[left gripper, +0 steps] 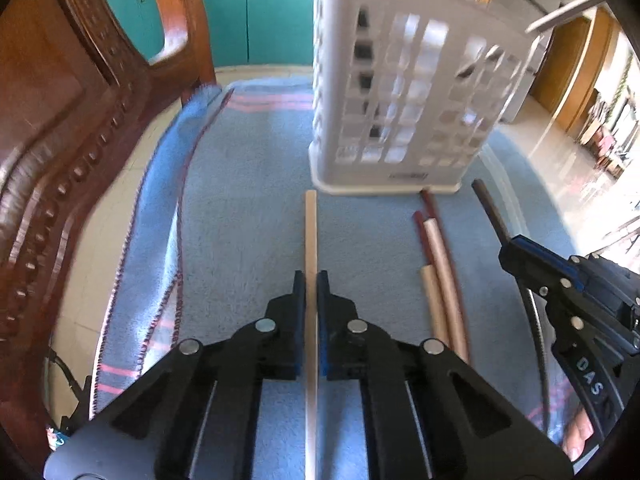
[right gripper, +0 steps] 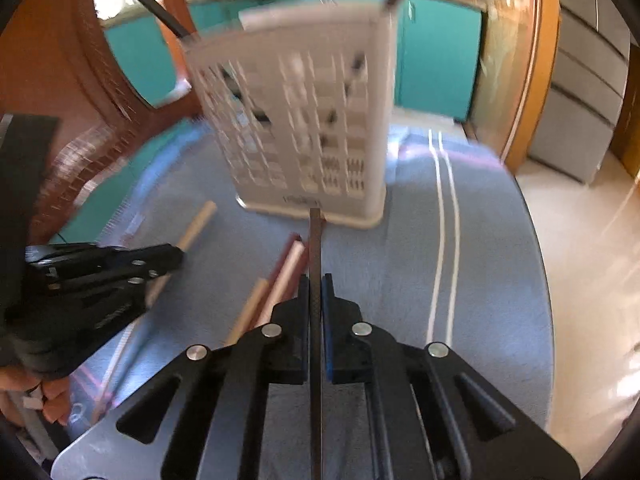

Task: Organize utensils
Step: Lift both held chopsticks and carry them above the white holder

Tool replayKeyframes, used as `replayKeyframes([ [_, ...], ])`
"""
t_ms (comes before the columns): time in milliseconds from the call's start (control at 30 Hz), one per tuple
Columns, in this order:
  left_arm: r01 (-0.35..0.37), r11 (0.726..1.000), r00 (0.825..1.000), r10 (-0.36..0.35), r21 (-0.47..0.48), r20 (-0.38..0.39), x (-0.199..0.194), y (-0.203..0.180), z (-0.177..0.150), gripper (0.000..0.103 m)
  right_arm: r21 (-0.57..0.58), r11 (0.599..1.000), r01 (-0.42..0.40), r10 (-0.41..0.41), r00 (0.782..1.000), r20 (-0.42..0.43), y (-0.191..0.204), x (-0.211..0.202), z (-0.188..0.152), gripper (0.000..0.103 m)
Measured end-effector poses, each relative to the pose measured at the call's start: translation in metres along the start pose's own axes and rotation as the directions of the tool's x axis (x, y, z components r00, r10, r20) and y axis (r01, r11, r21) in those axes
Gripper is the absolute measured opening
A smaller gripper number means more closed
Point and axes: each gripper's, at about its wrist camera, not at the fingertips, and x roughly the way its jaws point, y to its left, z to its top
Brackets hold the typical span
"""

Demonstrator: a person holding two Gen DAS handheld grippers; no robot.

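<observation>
My left gripper (left gripper: 311,280) is shut on a pale wooden utensil handle (left gripper: 311,232) that points at the white slotted utensil holder (left gripper: 404,92) standing on the blue towel (left gripper: 240,208). My right gripper (right gripper: 316,284) is shut on a thin dark utensil handle (right gripper: 315,240) aimed at the same holder (right gripper: 304,120). The right gripper shows in the left wrist view (left gripper: 516,248) at the right. The left gripper shows in the right wrist view (right gripper: 172,256) at the left. Several loose handles (left gripper: 440,264), beige and dark red, lie on the towel between the grippers.
A carved wooden chair (left gripper: 72,120) stands at the left, close to the towel. Teal cabinets (left gripper: 256,12) are behind. A few utensil handles (right gripper: 160,8) stick out of the holder's top. Tiled floor (right gripper: 592,280) lies to the right of the towel.
</observation>
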Motion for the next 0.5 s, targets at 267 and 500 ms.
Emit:
replayKeyframes([
  [267,0.207,0.978,0.94,-0.203,0.014,0.273,-0.124,0.01,0.024,0.007,-0.046,0.98,-0.194,0.199,0.939,0.279,0.002,-0.105,0.019,0.007],
  [500,0.324,0.946,0.77,-0.283,0.032,0.571,-0.222,0.026,0.06,0.007,-0.01,0.957,-0.289,0.266,0.864,0.427,-0.014,-0.162,0.072,0.007],
])
